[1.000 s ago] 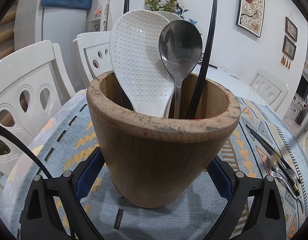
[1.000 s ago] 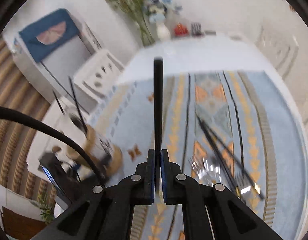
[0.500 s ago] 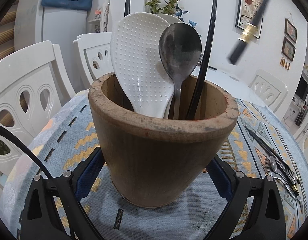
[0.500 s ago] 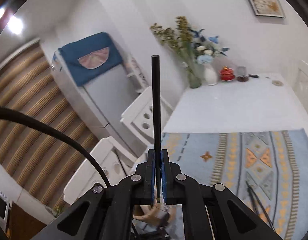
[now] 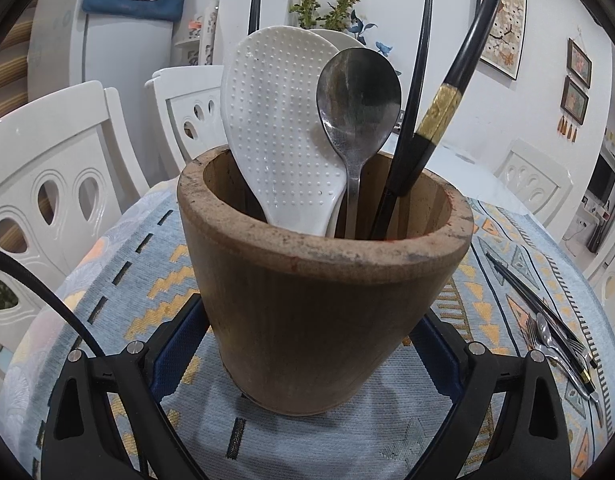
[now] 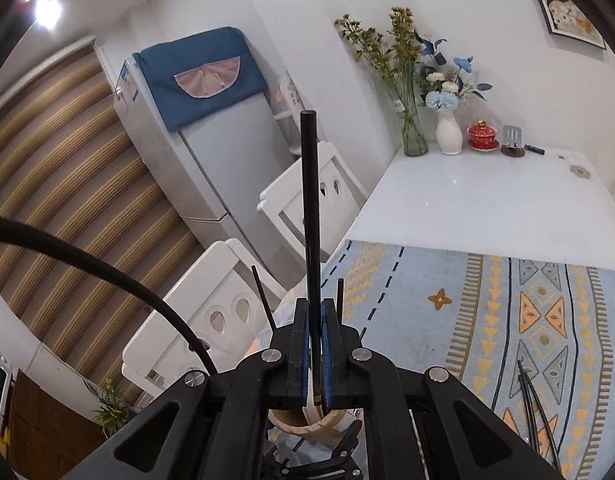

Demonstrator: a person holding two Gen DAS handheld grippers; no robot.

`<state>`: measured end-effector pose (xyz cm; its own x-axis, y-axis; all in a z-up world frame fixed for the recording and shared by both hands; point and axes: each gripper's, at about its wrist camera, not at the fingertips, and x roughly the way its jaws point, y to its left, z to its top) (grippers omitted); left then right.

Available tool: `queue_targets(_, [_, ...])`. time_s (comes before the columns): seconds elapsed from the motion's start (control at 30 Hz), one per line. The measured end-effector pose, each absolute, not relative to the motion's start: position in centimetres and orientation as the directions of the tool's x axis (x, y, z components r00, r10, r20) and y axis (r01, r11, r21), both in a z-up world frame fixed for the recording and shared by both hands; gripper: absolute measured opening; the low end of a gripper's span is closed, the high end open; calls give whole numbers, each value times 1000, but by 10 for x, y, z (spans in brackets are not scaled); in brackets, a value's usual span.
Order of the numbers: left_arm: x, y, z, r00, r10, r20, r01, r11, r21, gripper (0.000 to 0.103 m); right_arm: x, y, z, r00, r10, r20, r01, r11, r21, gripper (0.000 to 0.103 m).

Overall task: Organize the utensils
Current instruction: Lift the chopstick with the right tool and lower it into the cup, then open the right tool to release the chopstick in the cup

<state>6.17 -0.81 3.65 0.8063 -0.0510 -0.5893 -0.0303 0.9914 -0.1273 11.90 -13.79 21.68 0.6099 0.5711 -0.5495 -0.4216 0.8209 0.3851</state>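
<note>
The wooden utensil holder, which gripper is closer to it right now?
Left. The left gripper straddles the base of the wooden utensil holder. The right gripper, shut on a black chopstick, is above the holder, the chopstick's lower end entering its mouth.

Around me stand plain white walls (image 6: 487,8) hung with framed pictures (image 5: 578,62). A silver refrigerator (image 6: 211,160) draped with a blue cloth cover (image 6: 199,76) sits beside brown striped blinds (image 6: 67,160). White carved wooden chairs (image 5: 47,184) ring my worktop (image 6: 487,192), glossy white under a pale blue patterned cloth (image 6: 407,280); a bright ceiling lamp (image 6: 47,10) glares overhead
</note>
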Motion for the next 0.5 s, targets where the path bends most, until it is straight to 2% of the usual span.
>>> queue_targets(0.33, [61,-8,37,807,-53,-588,-30,991,-130,96,121,-128,215,575,548,-607,-414,835,363,6])
queue_targets(0.37, [61,-8,37,807,-53,-588,-30,991,-130,96,121,-126,215,565,544,-620,-414,837,358,10])
queue_targets(0.4, [61,-8,37,807,-53,-588,-30,991,-131,97,122,-123,215,550,545,-633,-417,836,358,19])
queue_targets(0.47, [60,-8,38,809,-57,-585,-29,990,-136,97,121,-121,215,519,569,-638,-431,819,379,32])
queue_targets(0.5, [60,-9,38,809,-58,-585,-28,990,-138,97,118,-124,216,524,578,-625,-435,813,388,33])
